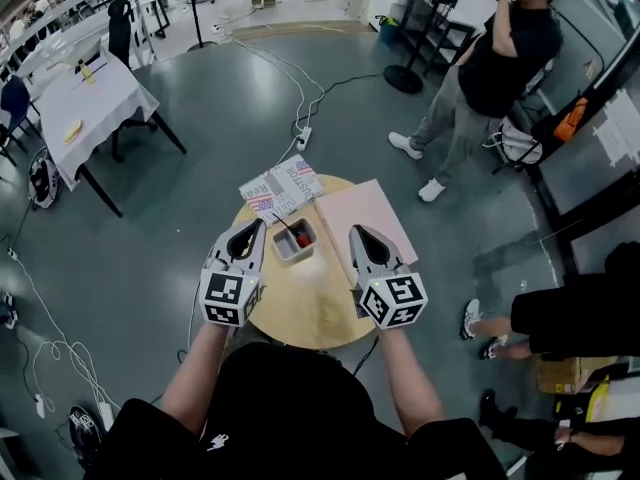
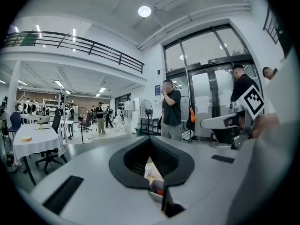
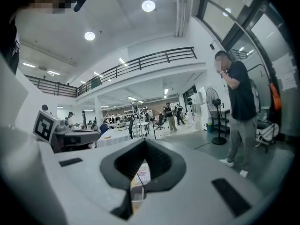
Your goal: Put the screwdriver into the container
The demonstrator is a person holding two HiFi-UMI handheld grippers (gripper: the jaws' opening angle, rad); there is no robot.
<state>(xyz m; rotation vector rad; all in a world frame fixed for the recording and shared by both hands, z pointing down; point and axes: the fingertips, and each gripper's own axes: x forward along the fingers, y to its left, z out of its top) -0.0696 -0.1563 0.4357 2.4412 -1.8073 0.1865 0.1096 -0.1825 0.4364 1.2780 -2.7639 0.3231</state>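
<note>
Screwdriver (image 1: pixel 300 238) in container (image 1: pixel 281 252) (red handle inside).

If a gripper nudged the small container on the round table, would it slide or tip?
It would likely slide: the container looks low, wide and light on the smooth round table. The screwdriver rests slanted inside, so it may rattle or shift. The container is probably rigid plastic, though the material is hard to tell.

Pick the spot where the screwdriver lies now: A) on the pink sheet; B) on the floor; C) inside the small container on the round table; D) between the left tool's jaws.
C: in the head view the red-handled screwdriver lies inside the small container, which stands on the round table.
</note>
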